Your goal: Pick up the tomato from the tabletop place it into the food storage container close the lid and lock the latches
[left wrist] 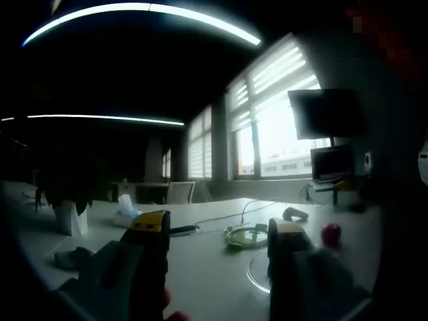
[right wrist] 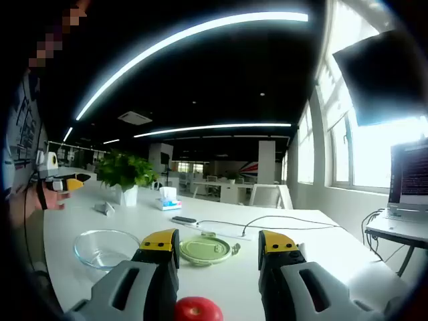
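Observation:
The red tomato lies on the white table, low between my right gripper's wide-open yellow-tipped jaws, with nothing pressing on it. Beyond the jaws sit a clear glass container and its round green lid, apart from each other. In the left gripper view, my left gripper stands open above the table, with the lid past its jaws. There the tomato rests to the right and the container's rim shows near the right jaw. A hand holds the left gripper at the far left.
A potted plant, a tissue box, a dark phone-like slab and a white cable lie further back on the table. A laptop stands at the right by the windows, under a dark wall screen.

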